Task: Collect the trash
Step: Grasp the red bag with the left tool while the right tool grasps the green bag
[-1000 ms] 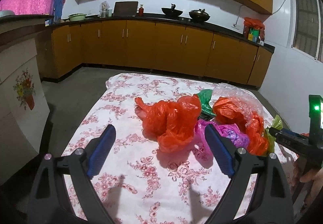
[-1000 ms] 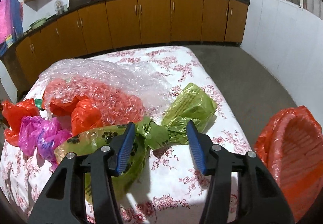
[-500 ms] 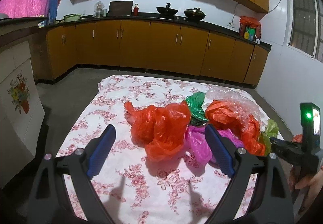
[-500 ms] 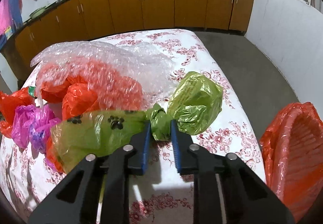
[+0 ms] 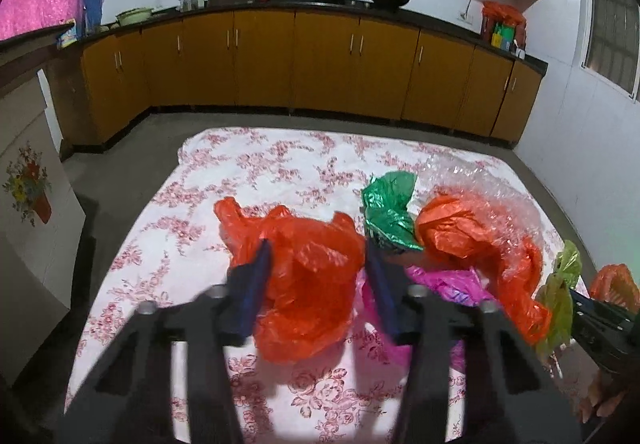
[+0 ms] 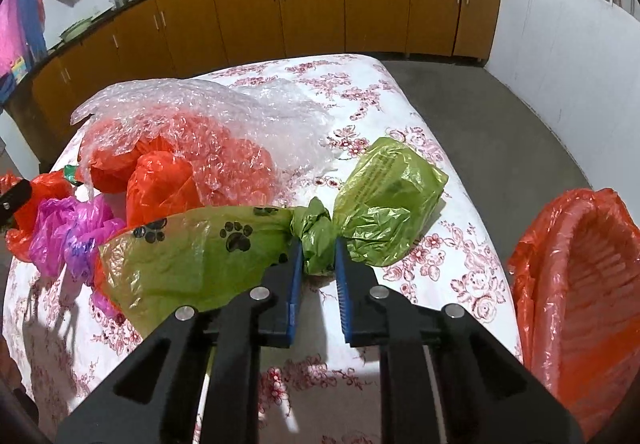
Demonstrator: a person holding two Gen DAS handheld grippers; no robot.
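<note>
Here, your right gripper (image 6: 318, 248) pinches the twisted neck of the light green bag (image 6: 384, 200), its jaws closing the last bit against the knot. The bag's bulging end lies beyond the fingertips on the flowered tablecloth (image 6: 452, 268), and its flat end with black paw prints spreads to the left of the left finger. Small dark print runs across the bulging end; you cannot read it.

Your left gripper (image 5: 316, 252) has the red-orange bag (image 5: 316, 284) between its blue pads (image 5: 256, 284). The jaws are closing; both pads lie along the bag's sides, and the blur leaves it unclear whether they press yet. The bag rests on the cloth.

To the right of that bag lie a crumpled dark green bag (image 5: 390, 208), a magenta bag (image 5: 448, 284) and a second orange bag (image 5: 480, 244) under a clear bubble wrap sheet (image 6: 224, 112), all touching in one pile.

A basket lined with an orange bag (image 6: 580, 284) stands off the table's right edge. Its visible inside shows only the liner; the bottom is out of view.

In the left view the right gripper's black body (image 5: 604, 328) shows at the frame's right edge, with the light green bag hanging from it.
</note>
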